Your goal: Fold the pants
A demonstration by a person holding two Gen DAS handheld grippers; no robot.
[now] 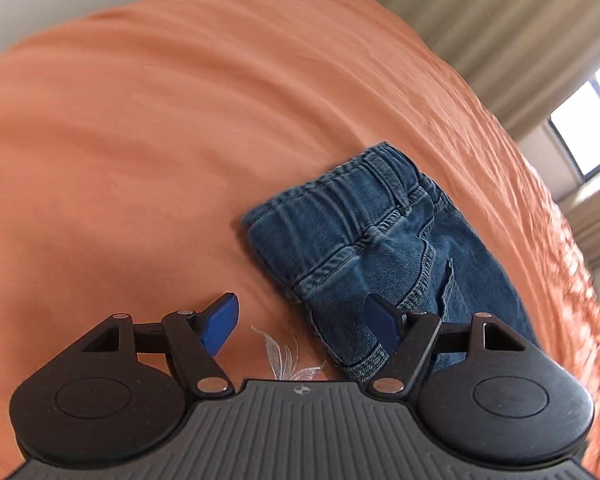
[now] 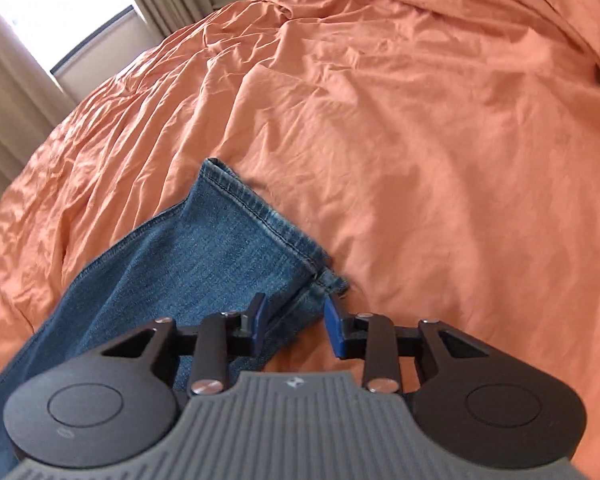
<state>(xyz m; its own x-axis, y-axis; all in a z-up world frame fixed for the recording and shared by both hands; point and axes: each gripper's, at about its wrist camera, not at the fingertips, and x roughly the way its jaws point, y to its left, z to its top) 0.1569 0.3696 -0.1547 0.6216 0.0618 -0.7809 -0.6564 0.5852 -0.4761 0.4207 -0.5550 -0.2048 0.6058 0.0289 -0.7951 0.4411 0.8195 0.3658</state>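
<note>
Blue denim pants (image 1: 364, 240) lie on an orange bedsheet (image 1: 140, 140). In the left wrist view I see the elastic waistband end; my left gripper (image 1: 304, 322) is open wide just above the sheet, its right finger over the waist side of the pants. In the right wrist view the hemmed leg ends (image 2: 236, 248) lie flat on the sheet (image 2: 440, 160). My right gripper (image 2: 296, 322) is open, its fingers on either side of the lower hem corner, holding nothing.
The wrinkled orange sheet covers the whole bed. Beige curtains (image 1: 480, 32) and a bright window (image 2: 52, 8) stand beyond the bed's far edge. A white feather print (image 1: 288, 356) marks the sheet near my left gripper. Bunched sheet folds (image 2: 480, 8) rise at the far right.
</note>
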